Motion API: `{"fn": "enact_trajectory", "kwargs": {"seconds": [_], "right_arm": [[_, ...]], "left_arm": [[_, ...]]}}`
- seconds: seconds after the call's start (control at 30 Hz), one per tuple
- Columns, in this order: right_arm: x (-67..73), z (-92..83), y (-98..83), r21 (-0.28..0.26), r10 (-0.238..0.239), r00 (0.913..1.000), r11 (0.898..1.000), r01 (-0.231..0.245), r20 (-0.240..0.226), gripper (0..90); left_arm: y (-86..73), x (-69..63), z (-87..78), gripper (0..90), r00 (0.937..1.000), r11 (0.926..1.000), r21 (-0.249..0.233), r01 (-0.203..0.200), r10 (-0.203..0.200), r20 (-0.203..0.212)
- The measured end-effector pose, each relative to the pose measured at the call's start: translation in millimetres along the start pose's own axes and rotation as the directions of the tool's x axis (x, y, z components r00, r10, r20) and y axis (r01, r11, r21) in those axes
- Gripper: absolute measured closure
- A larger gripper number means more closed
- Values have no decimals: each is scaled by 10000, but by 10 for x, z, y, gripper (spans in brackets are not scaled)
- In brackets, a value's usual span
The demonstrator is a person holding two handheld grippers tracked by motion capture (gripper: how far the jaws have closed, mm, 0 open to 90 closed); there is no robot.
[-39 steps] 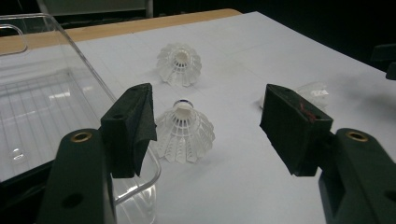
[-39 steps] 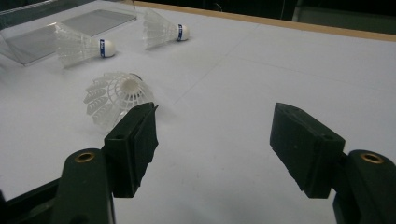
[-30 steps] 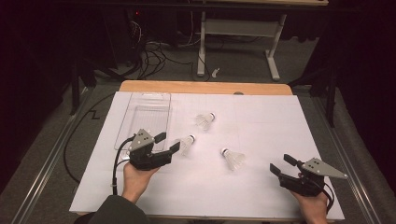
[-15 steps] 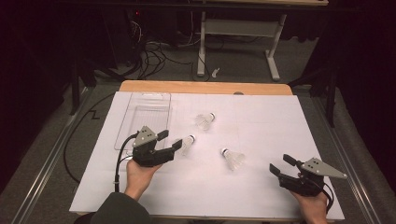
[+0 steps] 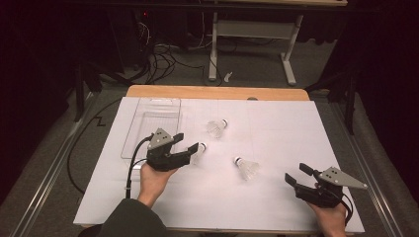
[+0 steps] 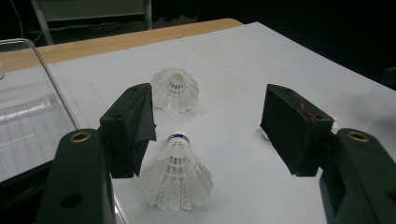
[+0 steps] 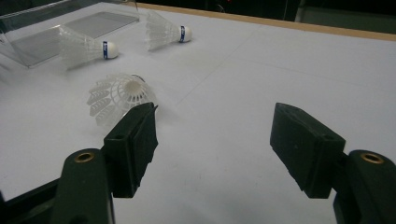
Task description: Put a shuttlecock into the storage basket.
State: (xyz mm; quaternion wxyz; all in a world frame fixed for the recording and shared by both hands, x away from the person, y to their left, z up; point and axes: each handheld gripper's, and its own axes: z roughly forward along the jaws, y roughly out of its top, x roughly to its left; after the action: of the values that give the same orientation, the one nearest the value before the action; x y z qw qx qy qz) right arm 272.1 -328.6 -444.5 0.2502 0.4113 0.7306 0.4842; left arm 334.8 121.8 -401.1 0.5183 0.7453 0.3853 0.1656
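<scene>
The left claw (image 5: pixel 187 142) is held low and level just right of the clear tray (image 5: pixel 151 126), jaws apart around the nearest shuttlecock (image 6: pixel 176 175), which lies on the white tabletop (image 5: pixel 276 123) untouched. The right claw (image 5: pixel 295 175) rests far from the tray, jaws apart on nothing. The left jaw hides part of that shuttlecock's skirt.

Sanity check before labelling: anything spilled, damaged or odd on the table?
Nothing stands out. Three shuttlecocks lie on their sides on the white sheet, intact; the clear tray sits square.
</scene>
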Motion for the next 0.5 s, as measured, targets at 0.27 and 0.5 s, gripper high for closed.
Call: {"fn": "enact_trajectory", "kwargs": {"seconds": [0.27,0.5], "right_arm": [[1,5,0,17,-27,10000,10000,27,-20,324],[1,2,0,3,-37,10000,10000,37,-56,324]], "left_arm": [[93,-12,89,358,10000,9999,82,-90,90,29],[164,-23,182,361,9999,9999,117,-111,110,92]]}}
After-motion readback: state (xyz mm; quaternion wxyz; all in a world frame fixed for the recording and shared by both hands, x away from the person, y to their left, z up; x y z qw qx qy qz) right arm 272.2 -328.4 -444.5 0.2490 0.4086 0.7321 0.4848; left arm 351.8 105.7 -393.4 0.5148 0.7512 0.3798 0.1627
